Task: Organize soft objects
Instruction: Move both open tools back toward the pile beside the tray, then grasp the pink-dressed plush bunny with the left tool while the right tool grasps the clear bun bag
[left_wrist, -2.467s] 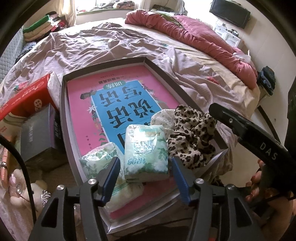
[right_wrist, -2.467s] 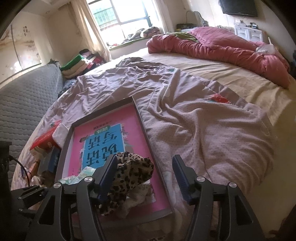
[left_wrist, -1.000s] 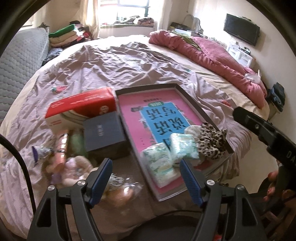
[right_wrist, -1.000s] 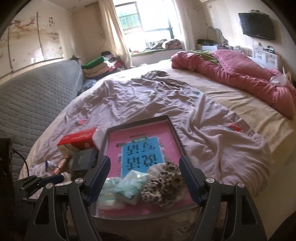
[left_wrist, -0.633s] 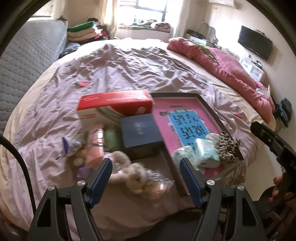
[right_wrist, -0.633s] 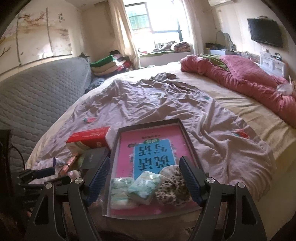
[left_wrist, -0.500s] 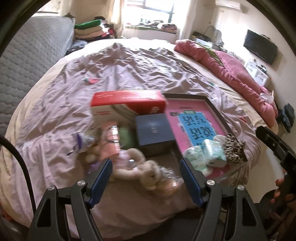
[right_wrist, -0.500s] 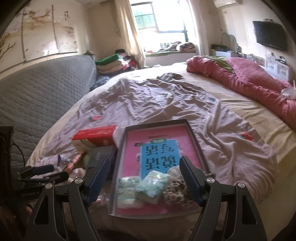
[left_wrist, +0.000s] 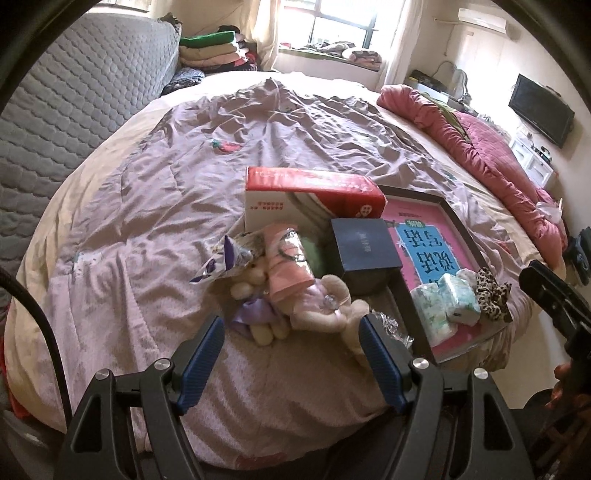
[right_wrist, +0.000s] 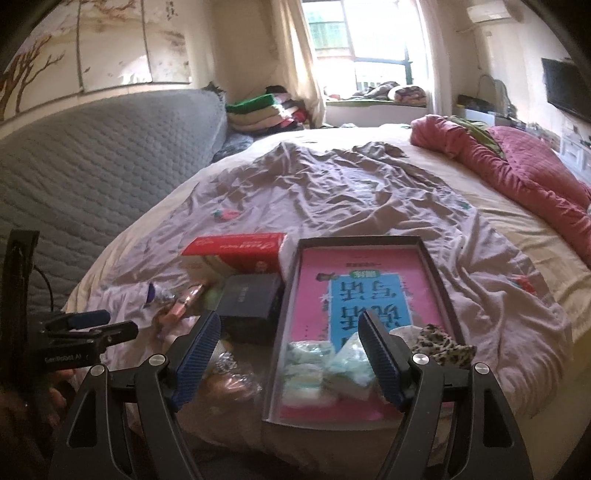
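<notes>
1. Left wrist view: the left gripper (left_wrist: 291, 343) is spread wide and empty, hanging above the near edge of the bed (left_wrist: 147, 177), just short of the loose pile.
2. Left of the tray, things lie unsorted: a purple packet (left_wrist: 225, 258), a pink roll (left_wrist: 288, 264), and a plush toy (left_wrist: 325, 306), touching one another.
3. Behind them sit a red box (left_wrist: 314, 195) and a dark box (left_wrist: 364, 251), both hard, likely not to be moved.
4. On the tray (left_wrist: 458, 225), its near corner holds two tissue packs (left_wrist: 445, 301) and a leopard cloth (left_wrist: 493, 293), side by side; this part looks done.
5. Right wrist view: the right gripper (right_wrist: 290, 356) is also spread and empty, above the tray's near edge.
6. By my judgement, the task is roughly half finished; the plush toy and its neighbours remain.
</notes>
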